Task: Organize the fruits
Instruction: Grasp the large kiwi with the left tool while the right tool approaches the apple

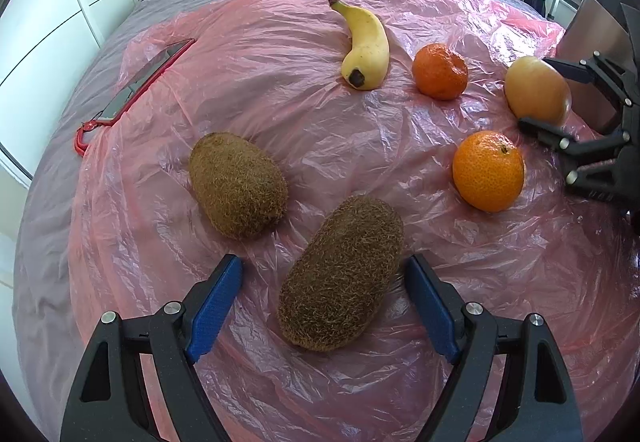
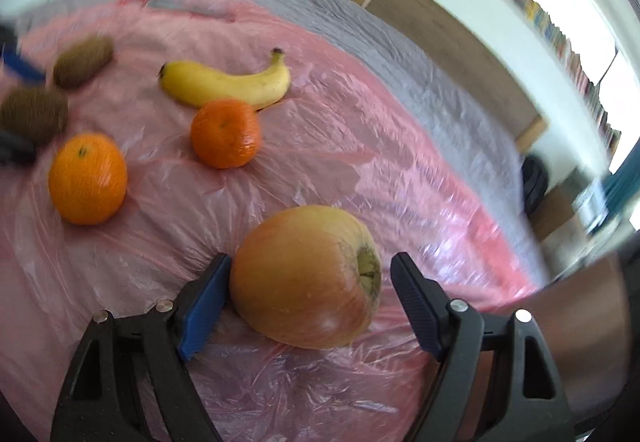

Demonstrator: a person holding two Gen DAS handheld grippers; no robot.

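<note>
1. Fruit is spread over a pink plastic sheet [image 1: 280, 41] on a bed.
2. The left gripper [image 1: 322, 274] is held open around a kiwi [image 1: 340, 274] at lower centre, untouched.
3. A second kiwi [image 1: 238, 185] is seen left of centre.
4. The right gripper [image 2: 310, 276] is spread open around an apple [image 2: 306, 276]; its left pad touches the fruit.
5. A banana [image 1: 366, 49] and two oranges [image 1: 440, 71] [image 1: 488, 170] are seen upper right.

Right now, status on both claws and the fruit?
Left claw open, straddling a kiwi. Right claw open around the apple, left pad touching. Nothing blocking.
</note>
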